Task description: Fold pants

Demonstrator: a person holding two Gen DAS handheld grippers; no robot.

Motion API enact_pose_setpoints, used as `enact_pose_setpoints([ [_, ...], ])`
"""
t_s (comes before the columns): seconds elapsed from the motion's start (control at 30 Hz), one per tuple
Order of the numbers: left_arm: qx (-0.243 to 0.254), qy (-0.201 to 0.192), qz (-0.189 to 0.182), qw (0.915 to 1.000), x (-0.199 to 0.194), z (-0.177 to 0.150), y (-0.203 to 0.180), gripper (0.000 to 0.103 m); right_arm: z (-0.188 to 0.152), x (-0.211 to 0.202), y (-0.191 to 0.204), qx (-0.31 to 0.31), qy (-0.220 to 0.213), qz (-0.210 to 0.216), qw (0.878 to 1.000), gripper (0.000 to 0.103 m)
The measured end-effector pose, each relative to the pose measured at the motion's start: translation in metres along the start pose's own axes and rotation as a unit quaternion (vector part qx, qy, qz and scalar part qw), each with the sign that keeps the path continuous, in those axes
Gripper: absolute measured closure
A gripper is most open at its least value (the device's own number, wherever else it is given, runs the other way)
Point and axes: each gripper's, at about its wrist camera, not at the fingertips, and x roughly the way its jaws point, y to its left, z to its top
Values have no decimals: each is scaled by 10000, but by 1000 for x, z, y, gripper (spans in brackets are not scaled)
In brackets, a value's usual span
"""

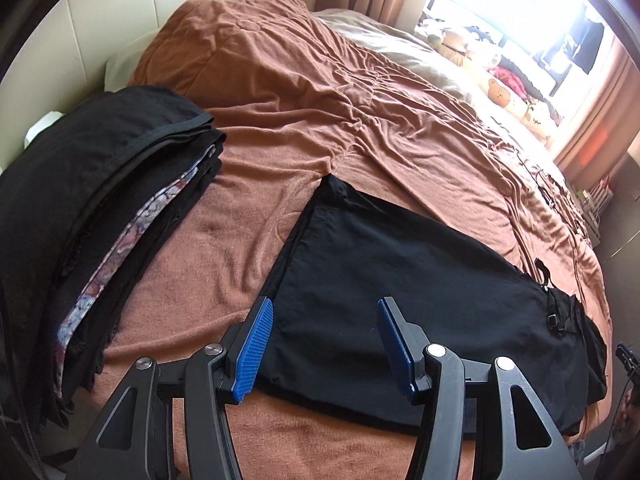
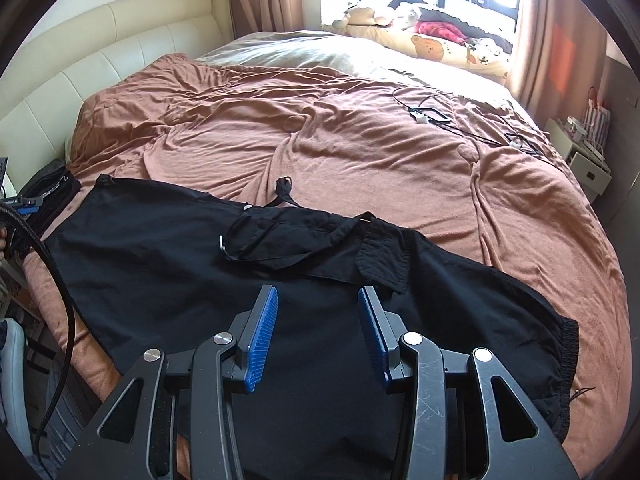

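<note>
Across the wide bed we see a rumpled rust-brown blanket (image 2: 360, 152), and on its near edge lie the black pants (image 2: 168, 264), spread lengthwise along that side. From the right wrist view we make out thin, matte cloth, mostly flat, with a cargo pocket flap (image 2: 380, 264) lifted a little, a strap (image 2: 280, 196) trailing off the far edge onto the blanket, and an elastic waistband (image 2: 568, 356) gathered at the right end. From the left wrist view the pants (image 1: 400, 280) look doubled over, one clean straight edge running away from us to a corner. To the left of them, well apart, sits a stack of folded dark clothes (image 1: 92, 216) with a patterned layer showing in the middle. Cables (image 2: 432, 114) lie on the far part of the blanket.

Our left gripper (image 1: 324, 312) hangs above the near edge of the pants, its blue pads (image 1: 254, 350) parted with nothing between them. Our right gripper (image 2: 318, 302) hangs over the middle of the pants, likewise released and empty.
</note>
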Motion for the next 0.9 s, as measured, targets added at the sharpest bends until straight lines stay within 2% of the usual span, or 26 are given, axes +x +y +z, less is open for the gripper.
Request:
enact_pose_setpoints([
  [0.2, -103, -28, -128, 9999, -6, -19, 15, 46, -14, -8, 13, 148, -31, 101, 9998, 63],
  [0.47, -190, 215, -412, 9987, 10, -41, 21, 46, -28, -13, 35, 248, 18, 199, 9995, 63],
  [0.9, -539, 616, -291, 9962, 52, -58, 37, 46, -49, 27, 68, 543, 323, 519, 9967, 63],
])
